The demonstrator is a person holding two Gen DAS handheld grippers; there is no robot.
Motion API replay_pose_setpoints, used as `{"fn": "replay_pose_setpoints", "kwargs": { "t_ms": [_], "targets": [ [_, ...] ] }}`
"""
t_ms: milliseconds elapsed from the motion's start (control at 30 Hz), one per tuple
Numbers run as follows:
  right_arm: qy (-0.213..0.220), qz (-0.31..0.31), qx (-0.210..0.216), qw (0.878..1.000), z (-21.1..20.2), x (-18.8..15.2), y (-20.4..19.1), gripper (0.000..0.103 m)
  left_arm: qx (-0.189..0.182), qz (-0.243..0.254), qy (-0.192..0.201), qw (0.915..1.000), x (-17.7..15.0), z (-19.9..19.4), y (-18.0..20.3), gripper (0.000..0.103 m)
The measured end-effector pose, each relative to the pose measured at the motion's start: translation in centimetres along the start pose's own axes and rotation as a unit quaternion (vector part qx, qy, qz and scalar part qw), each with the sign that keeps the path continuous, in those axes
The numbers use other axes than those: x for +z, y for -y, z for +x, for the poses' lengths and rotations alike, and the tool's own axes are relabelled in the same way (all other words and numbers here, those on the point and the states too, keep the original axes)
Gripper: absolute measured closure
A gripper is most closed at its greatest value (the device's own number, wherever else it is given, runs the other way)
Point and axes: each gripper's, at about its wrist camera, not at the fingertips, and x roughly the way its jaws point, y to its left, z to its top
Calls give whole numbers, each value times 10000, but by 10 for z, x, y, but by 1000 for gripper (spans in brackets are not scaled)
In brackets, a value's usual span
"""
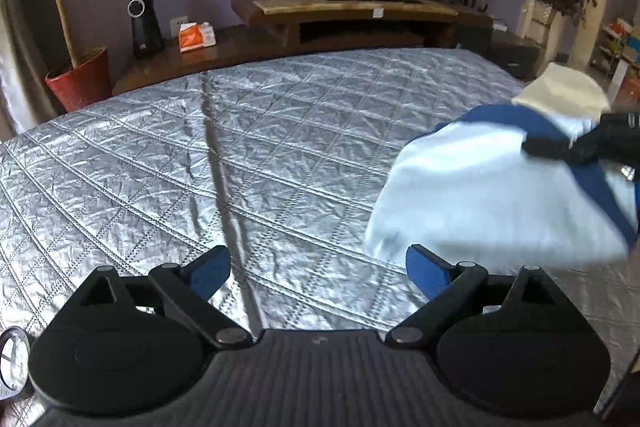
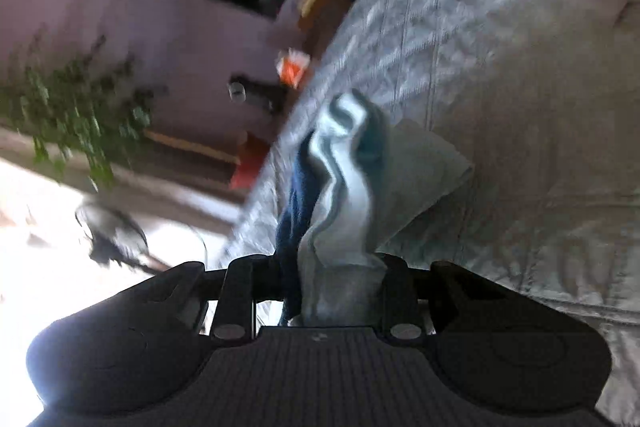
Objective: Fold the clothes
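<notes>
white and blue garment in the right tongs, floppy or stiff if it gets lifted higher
Probably floppy: the white and blue garment bunches in wavy folds between the right tongs and sags in a rounded mass over the quilted cover. Likely light, since one pinch carries it. It may slide on that shiny cover if dragged.

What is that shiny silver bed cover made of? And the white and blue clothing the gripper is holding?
The shiny silver quilted bed cover looks like a satiny or metallic-coated fabric: it gleams, shows fine crinkles and stitched diamond lines. The white and blue garment looks like soft matte cloth, probably cotton knit: it droops in folds from the right gripper without shine. Blur leaves its weave unclear.
</notes>
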Motion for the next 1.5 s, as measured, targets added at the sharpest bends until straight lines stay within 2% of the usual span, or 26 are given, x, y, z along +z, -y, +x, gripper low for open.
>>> {"fn": "replay_pose_setpoints", "kwargs": {
  "t_ms": [167, 300, 367, 467, 567, 600, 633, 700, 767, 867, 933, 1000, 1033, 1067, 1133, 1167, 1200, 1233, 1300, 1333, 1367, 1433, 1500],
  "targets": [
    [784, -136, 311, 9963, -47, 48, -24, 74, -170, 62, 60, 9998, -4, -6, 10, 10],
    [1571, -370, 522, 9855, -90, 103, -47, 74, -260, 191, 49, 9995, -6, -4, 21, 10],
    [1924, -325, 520, 9794, -107, 124, -44, 73, -302, 207, 43, 9993, -6, -3, 25, 11],
    [2279, -90, 125, 9736, -121, 142, -11, 73, -340, 238, 47, 9991, -5, -2, 30, 11],
    [2304, 436, -642, 9700, -116, 150, 44, 72, -318, 297, -15, 9991, -5, -2, 36, 9],
    [2219, 526, -1027, 9682, -111, 151, 59, 72, -332, 294, -42, 9990, -5, -2, 37, 8],
    [2180, 513, -1219, 9670, -108, 150, 69, 72, -353, 284, -68, 9989, -5, -2, 38, 8],
    [2166, 431, -1113, 9689, -106, 149, 73, 70, -396, 265, -121, 9988, -5, -2, 39, 7],
    [2107, 186, -1166, 9704, -102, 151, 63, 63, -404, 252, -157, 9987, -4, -2, 41, 7],
    [2103, -270, -1620, 9638, -103, 154, 43, 54, -386, 215, -143, 9989, -2, -4, 44, 7],
    [2298, -507, -1900, 9532, -113, 150, 34, 53, -408, 212, -103, 9989, 0, -7, 45, 6],
    [2564, -689, -2276, 9369, -120, 146, 20, 51, -413, 228, -71, 9989, 2, -9, 47, 5],
    [2736, -726, -2406, 9284, -127, 145, 16, 46, -437, 232, -61, 9988, 3, -11, 48, 5],
    [2914, -764, -2545, 9190, -133, 144, 12, 44, -458, 245, -56, 9986, 4, -12, 49, 5],
    [3233, -1206, -3101, 8859, -136, 140, -9, 45, -465, 262, -44, 9986, 5, -15, 52, 5],
    [3345, -1637, -3287, 8679, -136, 136, -23, 46, -471, 254, -49, 9986, 5, -16, 53, 5],
    [3374, -2198, -3297, 8539, -132, 131, -39, 47, -477, 241, -61, 9986, 6, -17, 54, 4],
    [3194, -2646, -3267, 8492, -121, 130, -51, 50, -476, 225, -84, 9986, 7, -17, 56, 4],
    [2556, -3348, -3226, 8477, -94, 131, -70, 62, -465, 191, -159, 9986, 10, -16, 59, 4],
    [2184, -3471, -3272, 8513, -79, 136, -71, 80, -463, 180, -214, 9985, 11, -17, 61, 4],
    [1774, -3415, -3375, 8591, -62, 144, -65, 91, -462, 170, -269, 9984, 13, -19, 63, 3],
    [1372, -3163, -3629, 8657, -40, 161, -46, 93, -485, 184, -257, 9983, 15, -26, 65, 1],
    [1292, -3097, -3951, 8552, -31, 174, -36, 97, -488, 217, -202, 9984, 17, -33, 67, 1]
  ]
}}
